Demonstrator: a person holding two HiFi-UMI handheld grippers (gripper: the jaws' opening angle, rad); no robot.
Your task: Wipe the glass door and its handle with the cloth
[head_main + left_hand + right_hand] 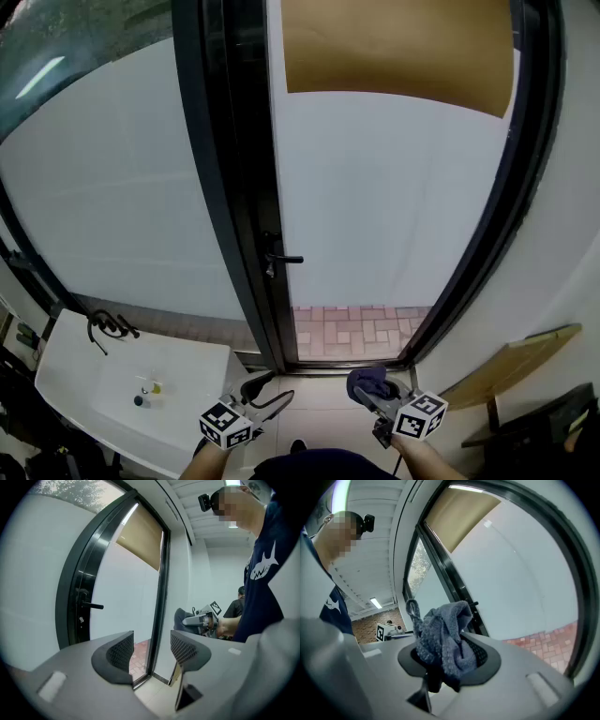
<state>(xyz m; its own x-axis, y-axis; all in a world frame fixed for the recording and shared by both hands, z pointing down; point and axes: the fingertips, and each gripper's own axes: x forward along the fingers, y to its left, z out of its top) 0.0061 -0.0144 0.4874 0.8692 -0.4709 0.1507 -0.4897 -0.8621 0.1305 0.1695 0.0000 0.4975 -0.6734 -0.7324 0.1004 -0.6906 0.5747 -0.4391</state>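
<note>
The frosted glass door [375, 206] in its black frame fills the middle of the head view, with a black lever handle [281, 258] on its left stile. A bunched blue-grey cloth [443, 641] sits between the jaws of my right gripper [445, 653], which is shut on it; the cloth [368, 382] shows low in the head view, well short of the door. My left gripper [150, 651] stands open with nothing between its fingers, low and left of the right gripper [375, 394]. From the left gripper view the handle [91, 605] is far off to the left.
A brown blind [398, 47] covers the top of the door. A white sink [112, 375] with a black tap [105, 326] stands at lower left. A wooden board [511, 361] leans against the right wall. Red brick paving [352, 328] shows through the door's clear bottom strip.
</note>
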